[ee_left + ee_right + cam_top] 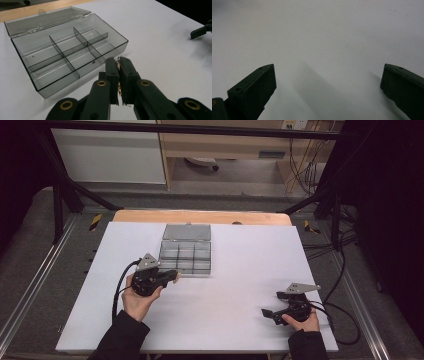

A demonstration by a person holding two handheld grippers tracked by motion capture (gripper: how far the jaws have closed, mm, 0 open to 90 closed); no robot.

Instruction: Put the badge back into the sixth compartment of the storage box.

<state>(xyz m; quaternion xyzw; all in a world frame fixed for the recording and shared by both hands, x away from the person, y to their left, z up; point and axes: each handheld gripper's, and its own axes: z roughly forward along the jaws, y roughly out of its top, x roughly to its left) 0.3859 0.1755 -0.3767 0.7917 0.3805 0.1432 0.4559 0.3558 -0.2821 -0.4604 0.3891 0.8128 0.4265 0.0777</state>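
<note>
**benchrat:** Left tool [118, 65] is clenched on something thin and gold-coloured [119, 87], pinched edge-on between the jaws. It sits just off the near rim of the open divider box [75, 47], which lies at about 11 o'clock from the tool in the left gripper view. Right tool [272, 313] is released, jaws spread wide over bare worktop [230, 300], well apart at about 4 o'clock from the box in the high view.

**solderpaws:** So the drop is next, I'd guess. Tips?

**benchrat:** Carry it fully over one compartment, past the wall, tip low, then ease the jaws apart so it doesn't bounce into a neighbouring cell.

**solderpaws:** What is the gold thing, though?

**benchrat:** Can't tell, the jaws cover most of it. The cells look empty, but the smoky plastic and glare make that hard to call. The lid [45, 20] lies flat behind.
</note>
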